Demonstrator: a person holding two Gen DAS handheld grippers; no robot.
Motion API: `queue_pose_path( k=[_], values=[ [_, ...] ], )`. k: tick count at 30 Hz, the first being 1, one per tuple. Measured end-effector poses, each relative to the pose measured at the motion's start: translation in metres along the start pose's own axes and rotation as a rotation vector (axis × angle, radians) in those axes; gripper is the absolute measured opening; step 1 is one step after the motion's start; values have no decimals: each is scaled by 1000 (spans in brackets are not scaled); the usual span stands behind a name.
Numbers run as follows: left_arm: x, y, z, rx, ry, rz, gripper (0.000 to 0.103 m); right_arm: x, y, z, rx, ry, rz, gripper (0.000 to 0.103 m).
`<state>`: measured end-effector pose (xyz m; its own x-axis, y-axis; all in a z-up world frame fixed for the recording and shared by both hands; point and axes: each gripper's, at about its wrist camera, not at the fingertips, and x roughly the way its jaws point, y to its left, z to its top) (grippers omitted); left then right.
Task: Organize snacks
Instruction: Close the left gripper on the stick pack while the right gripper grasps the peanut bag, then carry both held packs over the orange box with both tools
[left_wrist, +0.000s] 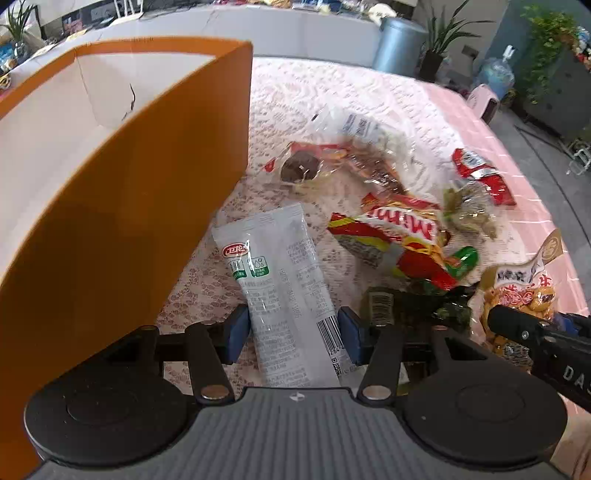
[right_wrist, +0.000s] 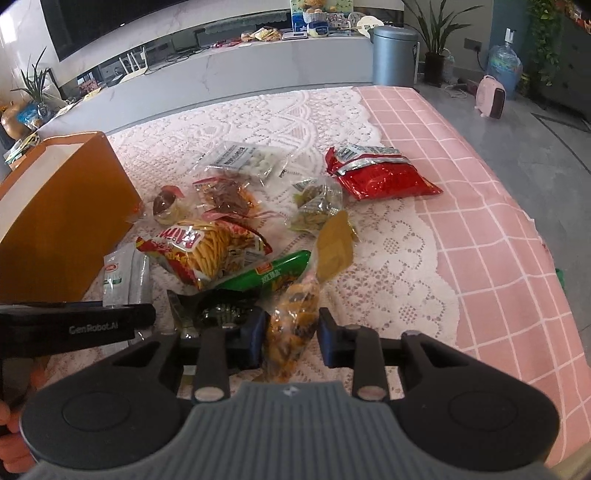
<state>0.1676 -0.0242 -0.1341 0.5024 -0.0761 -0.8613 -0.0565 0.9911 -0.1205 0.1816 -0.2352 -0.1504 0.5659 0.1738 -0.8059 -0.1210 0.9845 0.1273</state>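
My left gripper (left_wrist: 293, 334) has its blue pads on both sides of a long white snack packet (left_wrist: 280, 284) lying on the lace cloth beside the orange box (left_wrist: 122, 206); whether it squeezes the packet is unclear. The packet also shows in the right wrist view (right_wrist: 125, 275). My right gripper (right_wrist: 291, 338) straddles a clear bag of yellow-brown snacks (right_wrist: 295, 325) with a gold top; a gap shows by the right pad. That bag shows in the left wrist view (left_wrist: 517, 295). The orange box (right_wrist: 62, 221) stands open at the left.
A pile of snacks lies mid-table: a red-yellow chip bag (right_wrist: 207, 251), a green packet (right_wrist: 269, 275), a red foil bag (right_wrist: 376, 177), a clear bag of white candies (right_wrist: 247, 158) and a dark packet (left_wrist: 413, 306). The table edge runs along the right (right_wrist: 535, 229).
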Motion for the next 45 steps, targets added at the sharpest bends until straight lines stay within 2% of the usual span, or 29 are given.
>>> queue_pose_path(
  k=[8, 16, 23, 29, 33, 37, 42, 45],
  values=[
    [-38, -1, -10, 9, -50, -68, 59, -32, 7, -7, -16, -60, -45, 23],
    [-89, 5, -16, 17, -138, -143, 59, -71, 23, -16, -17, -124, -32, 23],
    [-128, 19, -16, 13, -216, -179, 59, -104, 53, -20, -49, -177, 19, 23],
    [-159, 41, -4, -10, -289, -189, 59, -122, 81, -10, -82, -222, 91, 23],
    [-172, 58, 7, -16, -341, -167, 59, -132, 108, -1, -125, -258, 139, 23],
    [-177, 80, 19, -45, -377, -95, 59, -136, 135, 10, -168, -284, 199, 23],
    [-172, 108, 30, -92, -369, -41, 59, -132, 175, 22, -238, -295, 276, 23],
    [-165, 124, 36, -92, -331, -12, 59, -123, 195, 31, -276, -288, 316, 23]
  ],
)
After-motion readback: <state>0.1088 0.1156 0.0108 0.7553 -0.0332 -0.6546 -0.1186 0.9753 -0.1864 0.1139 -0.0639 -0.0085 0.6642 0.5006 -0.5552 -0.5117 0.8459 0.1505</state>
